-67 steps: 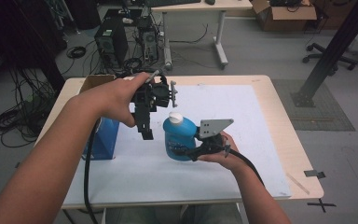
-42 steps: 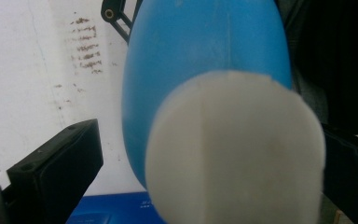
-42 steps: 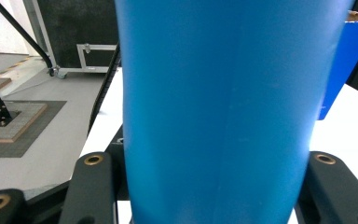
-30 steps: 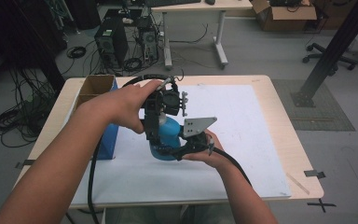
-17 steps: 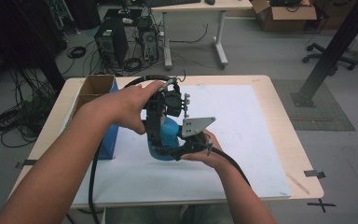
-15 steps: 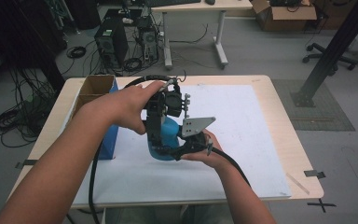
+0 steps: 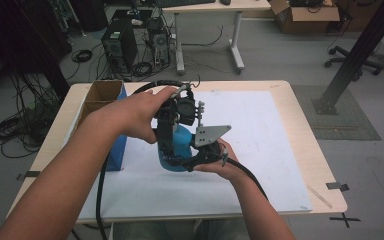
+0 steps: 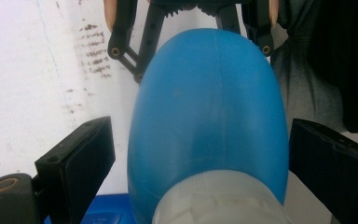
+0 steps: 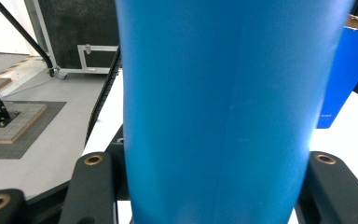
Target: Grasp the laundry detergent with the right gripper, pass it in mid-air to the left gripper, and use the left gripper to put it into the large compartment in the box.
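A blue plastic bottle (image 7: 181,146) with a whitish cap (image 8: 219,203) stands on the white sheet (image 7: 265,145). My right gripper (image 7: 181,163) comes in level from the near side and is shut on the bottle's (image 9: 214,93) lower body, a jaw pressed on each flank. My left gripper (image 7: 172,142) reaches down from above over the bottle's top. In the left gripper view its jaws flank the bottle (image 8: 209,107) with a gap on each side. They have just been closing, and no pad touches the bottle.
A cardboard box with blue sides (image 7: 111,107) stands at the table's left, close to the left forearm. The wooden table edge (image 7: 305,125) frames the sheet. Cables trail from both grippers. A desk and computers stand on the floor beyond.
Since the earliest frame the left gripper has come down over the bottle's cap, which it now hides from above. Over the last second both hands have kept still.
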Available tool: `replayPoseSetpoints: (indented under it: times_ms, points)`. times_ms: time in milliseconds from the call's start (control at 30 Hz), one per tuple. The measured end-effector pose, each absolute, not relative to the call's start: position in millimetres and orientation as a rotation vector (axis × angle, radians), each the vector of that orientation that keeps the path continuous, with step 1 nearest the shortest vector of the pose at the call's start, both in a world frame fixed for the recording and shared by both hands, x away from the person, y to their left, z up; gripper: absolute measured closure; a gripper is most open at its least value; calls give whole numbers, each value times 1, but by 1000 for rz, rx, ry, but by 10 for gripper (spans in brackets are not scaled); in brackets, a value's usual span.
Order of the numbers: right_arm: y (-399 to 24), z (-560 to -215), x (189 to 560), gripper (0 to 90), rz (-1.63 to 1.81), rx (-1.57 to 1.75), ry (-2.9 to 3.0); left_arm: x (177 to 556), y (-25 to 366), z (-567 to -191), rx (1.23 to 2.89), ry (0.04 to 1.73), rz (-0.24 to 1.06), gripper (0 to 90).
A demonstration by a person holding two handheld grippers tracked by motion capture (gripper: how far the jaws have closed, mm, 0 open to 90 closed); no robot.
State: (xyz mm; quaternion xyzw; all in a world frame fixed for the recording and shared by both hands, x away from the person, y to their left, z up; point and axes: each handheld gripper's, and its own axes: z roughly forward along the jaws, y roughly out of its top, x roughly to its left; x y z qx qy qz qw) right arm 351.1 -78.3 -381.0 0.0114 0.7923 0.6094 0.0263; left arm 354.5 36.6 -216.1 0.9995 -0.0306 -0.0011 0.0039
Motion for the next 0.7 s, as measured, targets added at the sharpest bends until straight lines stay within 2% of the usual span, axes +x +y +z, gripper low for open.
replayPoseSetpoints:
  times_ms: [700]
  points:
    - [-77, -379, 350, 445, 1883, 36, 2436, 349, 37, -213, 3142, -108, 9, 221]
